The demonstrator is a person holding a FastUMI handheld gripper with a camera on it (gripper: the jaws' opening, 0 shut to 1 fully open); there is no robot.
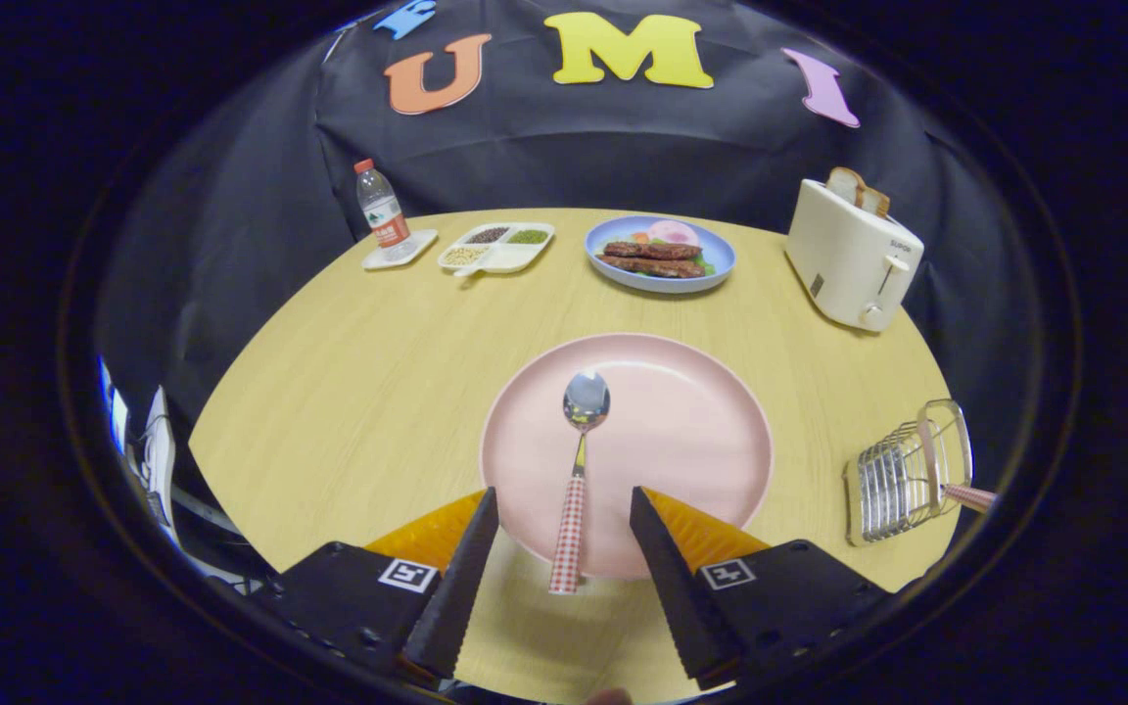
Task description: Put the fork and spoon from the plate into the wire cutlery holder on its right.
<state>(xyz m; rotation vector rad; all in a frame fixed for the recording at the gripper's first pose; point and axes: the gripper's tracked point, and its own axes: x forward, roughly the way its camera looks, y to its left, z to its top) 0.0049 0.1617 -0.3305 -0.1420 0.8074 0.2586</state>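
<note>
A pink plate (691, 441) lies on the wooden table just ahead of my fingers. On it rests a spoon (579, 460) with a shiny bowl pointing away and a red-checked handle that runs back over the plate's near rim. My gripper (564, 504) is open, and the spoon's handle lies in the gap between the two fingers, touching neither. To the right of the plate stands the wire cutlery holder (902, 470). A checked handle (970, 496), like the spoon's, sticks out of the holder; I cannot tell which utensil it belongs to.
Beyond the plate are a blue plate of food (660, 254), a white divided tray of grains (495, 247), and a water bottle (383, 211) on a small coaster. A cream toaster (853, 257) with bread stands at the back right. Bare table spreads left of the pink plate.
</note>
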